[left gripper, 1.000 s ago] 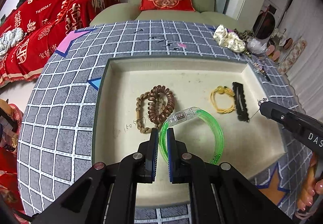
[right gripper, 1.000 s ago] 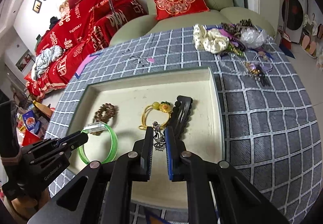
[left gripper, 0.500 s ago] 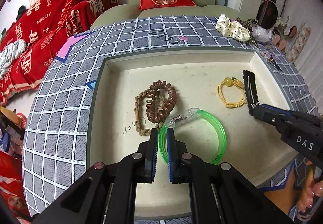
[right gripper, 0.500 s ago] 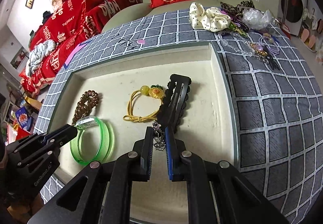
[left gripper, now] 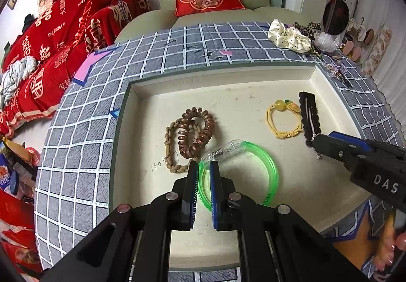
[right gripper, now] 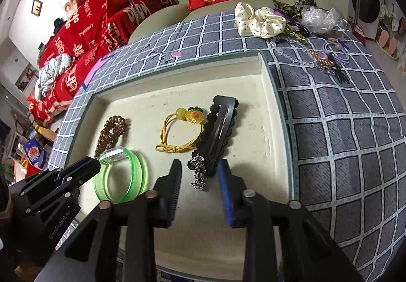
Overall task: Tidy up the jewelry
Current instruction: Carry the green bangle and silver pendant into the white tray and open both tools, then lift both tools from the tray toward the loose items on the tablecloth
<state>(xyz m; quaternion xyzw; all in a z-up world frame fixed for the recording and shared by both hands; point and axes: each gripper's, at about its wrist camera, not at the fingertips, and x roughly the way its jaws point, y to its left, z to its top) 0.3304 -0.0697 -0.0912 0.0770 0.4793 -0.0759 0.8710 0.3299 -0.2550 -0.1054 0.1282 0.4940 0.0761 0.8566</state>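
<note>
A cream tray (left gripper: 228, 84) (right gripper: 269, 94) holds a green bangle (left gripper: 264, 162) (right gripper: 137, 170), a brown coil tie with a bead bracelet (left gripper: 195, 132) (right gripper: 111, 129), a yellow hair tie (left gripper: 281, 119) (right gripper: 177, 134) and a black clip (left gripper: 309, 114) (right gripper: 220, 127). My left gripper (left gripper: 203, 170) is shut on the bangle's near rim. My right gripper (right gripper: 199, 167) is open over the tray floor, and a small silver ornament (right gripper: 198, 172) lies between its fingers beside the clip's near end.
A grey checked cloth (right gripper: 342, 129) covers the table. A cream scrunchie (right gripper: 258, 20) (left gripper: 289, 35) and a pile of loose hair ties and jewelry (right gripper: 327, 56) lie at the back right. A sofa with red cushions stands behind.
My right gripper has opened and let the silver ornament down onto the tray beside the black clip. My left gripper still grips the green bangle, which rests on the tray.
</note>
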